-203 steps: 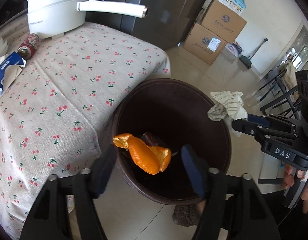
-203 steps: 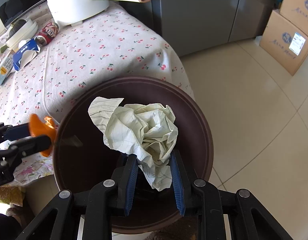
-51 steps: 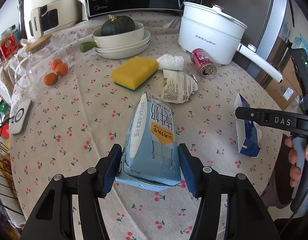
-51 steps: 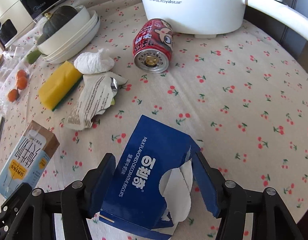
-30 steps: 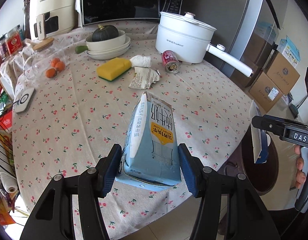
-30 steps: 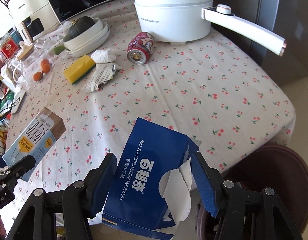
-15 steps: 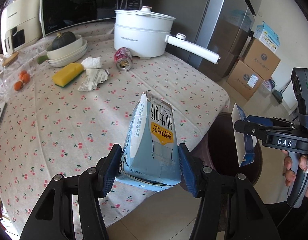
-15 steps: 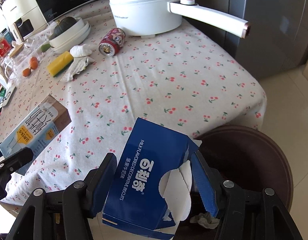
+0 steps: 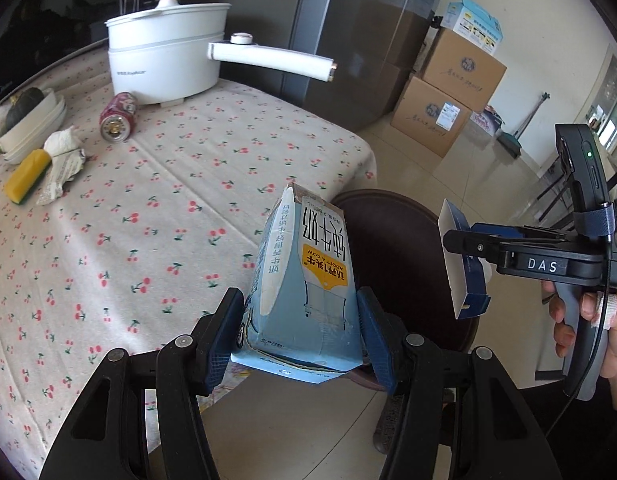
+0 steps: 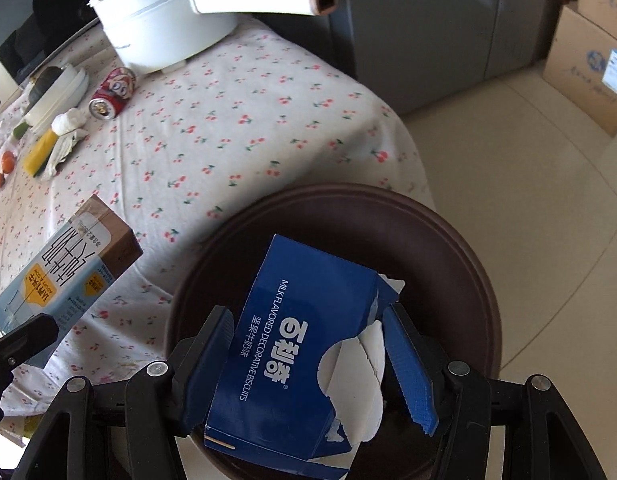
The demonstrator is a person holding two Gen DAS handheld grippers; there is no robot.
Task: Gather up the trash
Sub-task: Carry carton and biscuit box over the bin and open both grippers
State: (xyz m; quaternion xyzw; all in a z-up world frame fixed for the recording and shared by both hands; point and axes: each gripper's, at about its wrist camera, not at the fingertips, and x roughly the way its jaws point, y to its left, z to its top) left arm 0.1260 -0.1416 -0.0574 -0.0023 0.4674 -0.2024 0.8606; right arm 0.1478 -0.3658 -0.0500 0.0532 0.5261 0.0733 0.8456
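Note:
My left gripper (image 9: pixel 298 332) is shut on a light blue milk carton (image 9: pixel 308 280), held over the table's edge and the near rim of the dark brown round trash bin (image 9: pixel 404 224). The carton (image 10: pixel 64 272) also shows at the left of the right wrist view. A torn dark blue biscuit box (image 10: pixel 304 344) sits between the pads of my right gripper (image 10: pixel 308 360), which is shut on it directly above the bin (image 10: pixel 460 240). In the left wrist view the right gripper (image 9: pixel 488 248) holds the box (image 9: pixel 462 264) at the right, a hand on its handle.
The cherry-print tablecloth (image 9: pixel 148 200) carries a red can (image 9: pixel 118 118), crumpled tissue (image 9: pixel 62 142), torn wrapper (image 9: pixel 58 176), yellow sponge (image 9: pixel 26 176), stacked bowls and a white pot (image 9: pixel 164 52) whose long handle juts toward the bin. Cardboard boxes (image 9: pixel 448 92) and a fridge stand behind.
Both grippers have swung from over the table to the bin at its edge, still holding the carton and the box. The bin now fills the view under the right gripper.

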